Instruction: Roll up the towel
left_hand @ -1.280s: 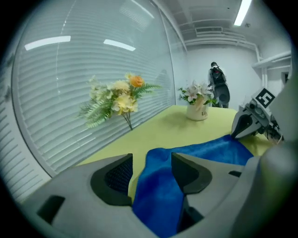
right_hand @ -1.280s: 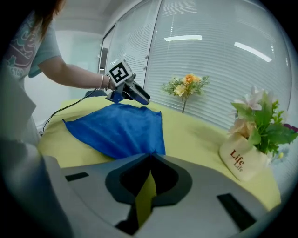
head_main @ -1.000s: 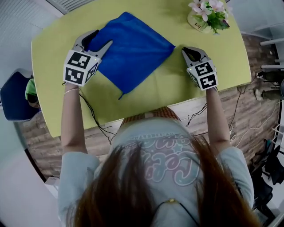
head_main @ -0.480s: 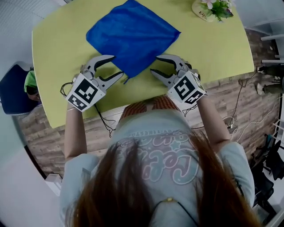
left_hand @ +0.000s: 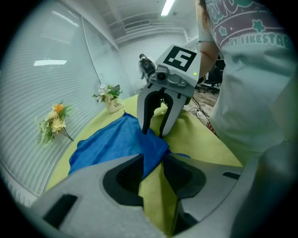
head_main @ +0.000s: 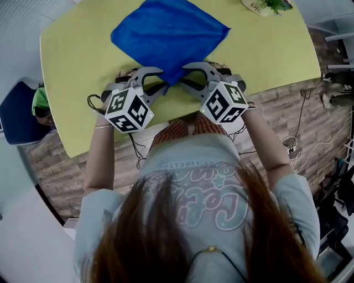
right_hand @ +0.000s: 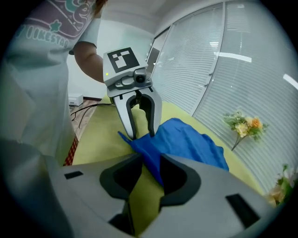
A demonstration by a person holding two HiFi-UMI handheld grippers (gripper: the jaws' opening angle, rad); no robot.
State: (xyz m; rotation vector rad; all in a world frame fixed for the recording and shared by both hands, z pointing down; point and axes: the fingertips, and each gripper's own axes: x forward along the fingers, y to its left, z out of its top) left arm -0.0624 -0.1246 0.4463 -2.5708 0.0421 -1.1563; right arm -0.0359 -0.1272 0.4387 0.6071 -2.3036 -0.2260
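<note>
A blue towel lies flat, set cornerwise on the yellow-green table, one corner toward its near edge

- Looks like an office or lab room to me: long window blinds down one wall and a strip light on the ceiling.
- Dark desk chairs at the back, loose cables on the floor.
- Plain table with potted flowers.

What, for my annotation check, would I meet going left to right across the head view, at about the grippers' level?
blue chair → left gripper → towel's near corner → right gripper → floor cables. Both grippers' jaws have just been closing, the corner between them.
</note>
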